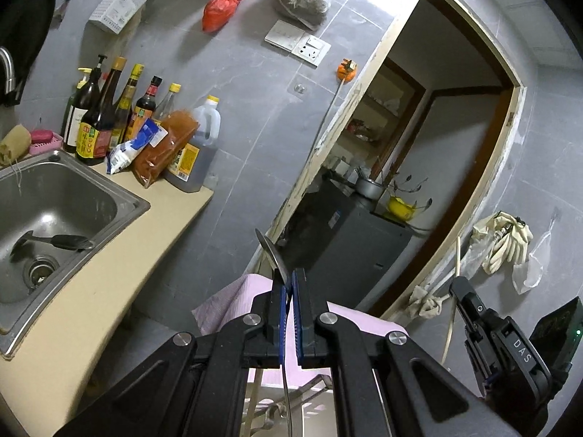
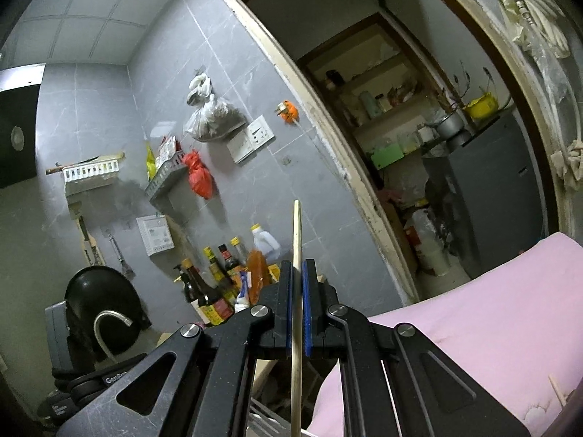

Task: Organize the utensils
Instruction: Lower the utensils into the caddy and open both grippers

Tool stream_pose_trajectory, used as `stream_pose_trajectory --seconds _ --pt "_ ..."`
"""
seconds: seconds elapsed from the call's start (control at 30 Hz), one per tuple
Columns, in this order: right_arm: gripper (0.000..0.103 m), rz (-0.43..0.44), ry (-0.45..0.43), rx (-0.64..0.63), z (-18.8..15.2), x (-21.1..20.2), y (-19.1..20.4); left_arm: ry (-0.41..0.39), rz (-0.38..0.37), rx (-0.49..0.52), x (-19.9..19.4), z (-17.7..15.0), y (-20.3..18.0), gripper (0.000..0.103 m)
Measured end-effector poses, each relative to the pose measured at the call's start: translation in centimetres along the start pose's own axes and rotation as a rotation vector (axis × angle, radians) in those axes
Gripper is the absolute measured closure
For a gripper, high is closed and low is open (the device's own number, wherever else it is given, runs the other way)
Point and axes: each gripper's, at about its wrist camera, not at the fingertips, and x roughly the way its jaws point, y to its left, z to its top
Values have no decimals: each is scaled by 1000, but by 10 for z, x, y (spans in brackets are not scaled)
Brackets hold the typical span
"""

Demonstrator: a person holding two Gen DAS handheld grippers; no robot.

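Observation:
My left gripper [image 1: 290, 279] is shut on a metal spoon [image 1: 270, 252]; its bowl sticks up past the fingertips and its handle runs down between the fingers. It is held in the air above a pink cloth [image 1: 233, 300]. My right gripper [image 2: 298, 268] is shut on a pale wooden chopstick [image 2: 296, 225] that stands nearly upright through the jaws. The right gripper's body also shows in the left wrist view [image 1: 503, 342] at the lower right. Another wooden stick end [image 2: 557, 388] lies on the pink cloth [image 2: 492, 309].
A steel sink [image 1: 120, 215] with a dark spatula [image 1: 54, 242] in it sits at the left in a beige counter [image 1: 109, 291]. Sauce bottles [image 1: 105, 116] and packets stand behind it. Wall racks [image 2: 91, 174], hanging bags [image 2: 198, 178] and an open doorway [image 2: 419, 145] lie ahead.

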Motion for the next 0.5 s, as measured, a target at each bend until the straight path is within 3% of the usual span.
stream_pose_trajectory --seconds 0.23,0.5 --pt "98 -37 -23 -6 -6 -1 -4 -64 -14 47 -3 -7 -12 99" --pt "98 -44 -28 -34 -15 -2 -2 -111 -32 3 -5 -12 -5 99"
